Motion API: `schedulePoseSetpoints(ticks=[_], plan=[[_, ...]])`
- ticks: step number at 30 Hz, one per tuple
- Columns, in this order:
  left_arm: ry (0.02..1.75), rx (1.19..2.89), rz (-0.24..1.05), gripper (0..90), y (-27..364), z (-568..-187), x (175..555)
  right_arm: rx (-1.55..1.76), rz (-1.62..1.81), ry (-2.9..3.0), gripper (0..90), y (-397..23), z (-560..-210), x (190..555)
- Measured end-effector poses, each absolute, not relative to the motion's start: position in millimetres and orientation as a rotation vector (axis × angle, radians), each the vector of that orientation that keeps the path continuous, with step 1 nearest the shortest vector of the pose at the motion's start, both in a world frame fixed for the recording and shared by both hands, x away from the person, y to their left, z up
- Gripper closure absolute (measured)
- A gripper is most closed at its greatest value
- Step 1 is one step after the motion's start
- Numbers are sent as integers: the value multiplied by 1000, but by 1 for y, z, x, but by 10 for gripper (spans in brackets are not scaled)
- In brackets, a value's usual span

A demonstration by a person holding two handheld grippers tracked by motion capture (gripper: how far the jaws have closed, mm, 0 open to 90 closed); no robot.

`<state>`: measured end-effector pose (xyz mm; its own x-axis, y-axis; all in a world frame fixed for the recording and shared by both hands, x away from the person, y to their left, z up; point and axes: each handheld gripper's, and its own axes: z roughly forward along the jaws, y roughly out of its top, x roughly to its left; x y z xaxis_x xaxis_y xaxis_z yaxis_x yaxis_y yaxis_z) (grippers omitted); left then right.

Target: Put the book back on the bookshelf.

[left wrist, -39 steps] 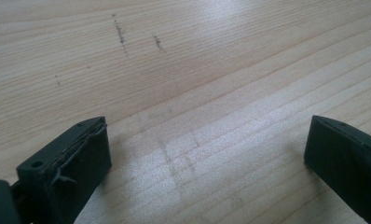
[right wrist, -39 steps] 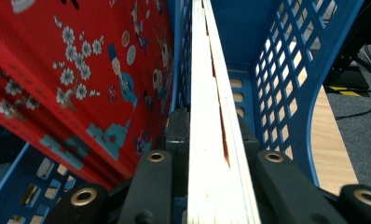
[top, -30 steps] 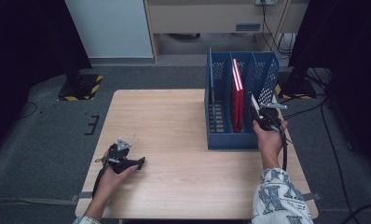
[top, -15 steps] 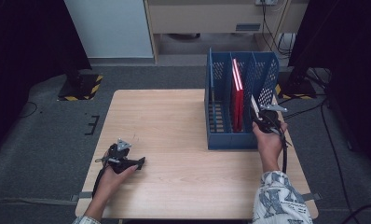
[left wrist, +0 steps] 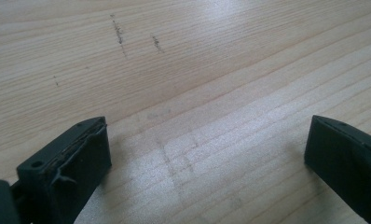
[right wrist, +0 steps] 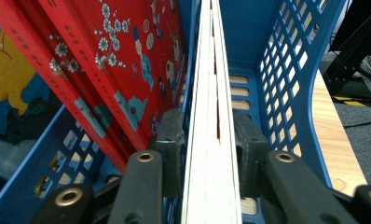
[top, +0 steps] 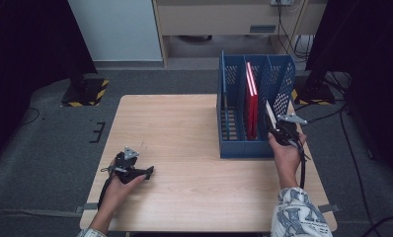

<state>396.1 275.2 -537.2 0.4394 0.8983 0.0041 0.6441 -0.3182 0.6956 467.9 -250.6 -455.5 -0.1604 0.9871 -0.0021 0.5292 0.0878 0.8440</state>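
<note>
A thin white-edged book (right wrist: pixel 211 116) is pinched between the jaws of the right tongs (top: pixel 276 129), fore-edge up, at the open front of the rightmost compartment of the blue file rack (top: pixel 283 79) standing on the table (top: pixel 184 128). Red books (top: pixel 252 98) are stood upright in the middle compartment. The left tongs (left wrist: pixel 207 154) are spread wide, nothing between them, and rested near the table's front left. The held book is judged light, flat and fairly stiff, though its pages may splay or slip if gripped loosely. A grip low on the spine-side edge, across the full page block, is advised.
</note>
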Motion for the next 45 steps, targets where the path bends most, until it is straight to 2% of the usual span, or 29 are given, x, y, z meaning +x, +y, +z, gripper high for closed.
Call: schedulePoseSetpoints(ticks=[7,13,19,40,45], plan=[[1290,2071,528,0,275,-537,396,1504,967,1748,691,-251,-457,467],[1290,2071,528,0,275,-537,396,1507,953,1736,744,-251,-457,468],[1289,2070,528,0,275,-537,396,1507,942,1721,756,-252,-457,468],[1287,2067,526,0,273,-537,397,1516,855,1684,753,-252,-457,491],[1287,2068,526,0,273,-537,397,1500,874,1700,719,-251,-456,489]])
